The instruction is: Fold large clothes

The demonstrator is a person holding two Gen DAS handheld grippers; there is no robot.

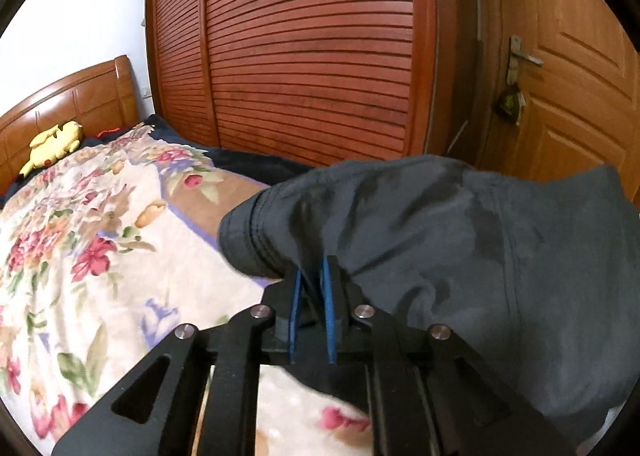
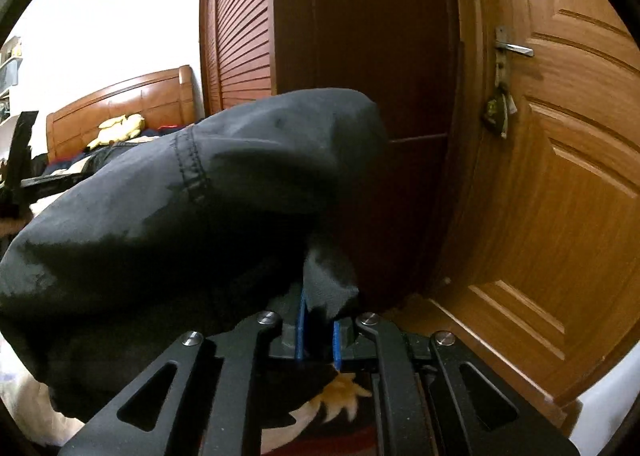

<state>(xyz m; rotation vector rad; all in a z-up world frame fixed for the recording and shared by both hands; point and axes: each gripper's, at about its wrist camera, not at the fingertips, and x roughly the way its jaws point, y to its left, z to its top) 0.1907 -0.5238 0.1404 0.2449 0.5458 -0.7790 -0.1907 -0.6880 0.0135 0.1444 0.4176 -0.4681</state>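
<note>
A large dark grey garment (image 1: 460, 240) hangs lifted above the bed and drapes to the right in the left wrist view. My left gripper (image 1: 313, 276) is shut on its edge, near a stitched hem, with cloth pinched between the blue pads. In the right wrist view the same garment (image 2: 180, 223) bulges up in front of the camera and fills the left half. My right gripper (image 2: 318, 308) is shut on a fold of it. The rest of the garment below is hidden.
A bed with a floral blanket (image 1: 100, 256) lies under and left of the garment. A yellow plush toy (image 1: 54, 143) sits by the wooden headboard (image 1: 80, 99). A slatted wardrobe (image 1: 312, 55) and a wooden door (image 2: 560, 175) stand close behind.
</note>
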